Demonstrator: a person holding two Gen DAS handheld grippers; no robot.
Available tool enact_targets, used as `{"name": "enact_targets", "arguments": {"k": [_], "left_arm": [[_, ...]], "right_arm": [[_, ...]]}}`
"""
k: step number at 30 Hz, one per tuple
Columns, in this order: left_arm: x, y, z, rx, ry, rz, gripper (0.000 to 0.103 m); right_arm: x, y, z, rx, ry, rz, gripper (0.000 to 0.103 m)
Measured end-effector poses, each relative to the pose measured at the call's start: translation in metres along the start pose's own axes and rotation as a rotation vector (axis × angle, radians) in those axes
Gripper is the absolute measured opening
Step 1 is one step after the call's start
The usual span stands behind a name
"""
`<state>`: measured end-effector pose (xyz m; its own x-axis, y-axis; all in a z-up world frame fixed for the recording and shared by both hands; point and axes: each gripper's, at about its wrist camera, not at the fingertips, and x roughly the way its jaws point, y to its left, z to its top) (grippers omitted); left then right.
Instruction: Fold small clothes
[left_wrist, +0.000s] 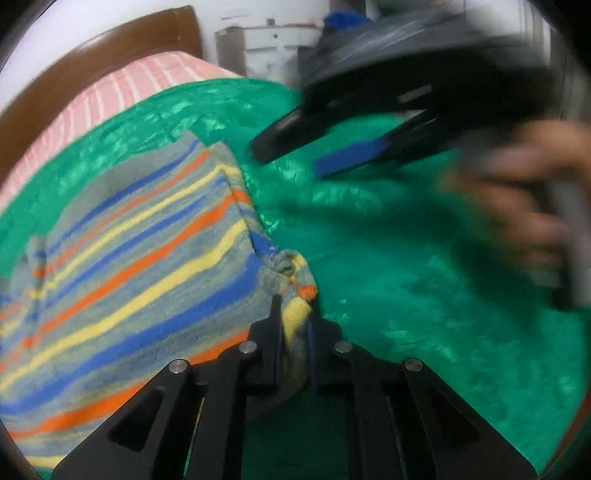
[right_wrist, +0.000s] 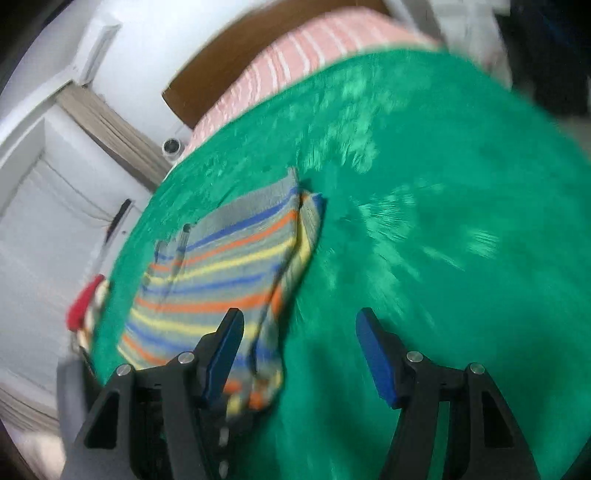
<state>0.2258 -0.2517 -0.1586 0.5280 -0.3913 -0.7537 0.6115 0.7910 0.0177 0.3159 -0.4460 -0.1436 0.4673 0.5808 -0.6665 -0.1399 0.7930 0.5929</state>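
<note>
The striped garment (left_wrist: 129, 266) lies folded on the green blanket (left_wrist: 406, 295), near the blanket's edge toward the pink striped pillow (left_wrist: 122, 88). The left gripper (left_wrist: 293, 314) is clenched on the garment's corner. The right gripper (right_wrist: 299, 354) hangs released above the blanket, just beside the garment.

Item count, as observed from the room:

- Striped garment (left_wrist: 140, 236): one, knitted, with grey, blue, orange and yellow bands.
- Green blanket (left_wrist: 406, 295): one.
- Pink striped pillow (left_wrist: 122, 85): one.
- Brown headboard (left_wrist: 110, 40): one.
- Grippers: two, the left gripper (left_wrist: 293, 314) and the right gripper (right_wrist: 299, 350), two fingers each.
- Red item (right_wrist: 83, 301) at the blanket edge: apparently one; blur prevents confirmation.
</note>
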Motion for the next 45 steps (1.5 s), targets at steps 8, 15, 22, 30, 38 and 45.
{"name": "enact_targets", "arguments": {"k": [8,15,22,30,38,45], "left_arm": [[-0.054,0.064,-0.013,-0.247,-0.112,-0.112,0.008],[-0.143,0.177,-0.07,-0.545,-0.233,-0.037,0.008],[-0.164,0.246,-0.136,-0.737,-0.205,0.083,0.008],[-0.166,0.269,-0.175,-0.828,-0.124,0.178,0.042],[-0.177,0.275,-0.176,-0.804,-0.183,0.187,0.074],[-0.158,0.275,-0.176,-0.795,-0.105,0.266,0.075]], "right_arm": [[0.071,0.046,0.047,-0.015,0.025,0.017,0.008],[0.094,0.178,0.057,-0.219,0.014,0.106,0.008],[0.194,0.289,0.036,-0.338,0.117,0.137,0.008],[0.267,0.331,0.006,-0.344,0.156,0.127,0.016],[0.183,0.314,-0.001,-0.375,0.032,0.132,0.042],[0.117,0.276,-0.076,-0.586,0.019,-0.006,0.053]]}}
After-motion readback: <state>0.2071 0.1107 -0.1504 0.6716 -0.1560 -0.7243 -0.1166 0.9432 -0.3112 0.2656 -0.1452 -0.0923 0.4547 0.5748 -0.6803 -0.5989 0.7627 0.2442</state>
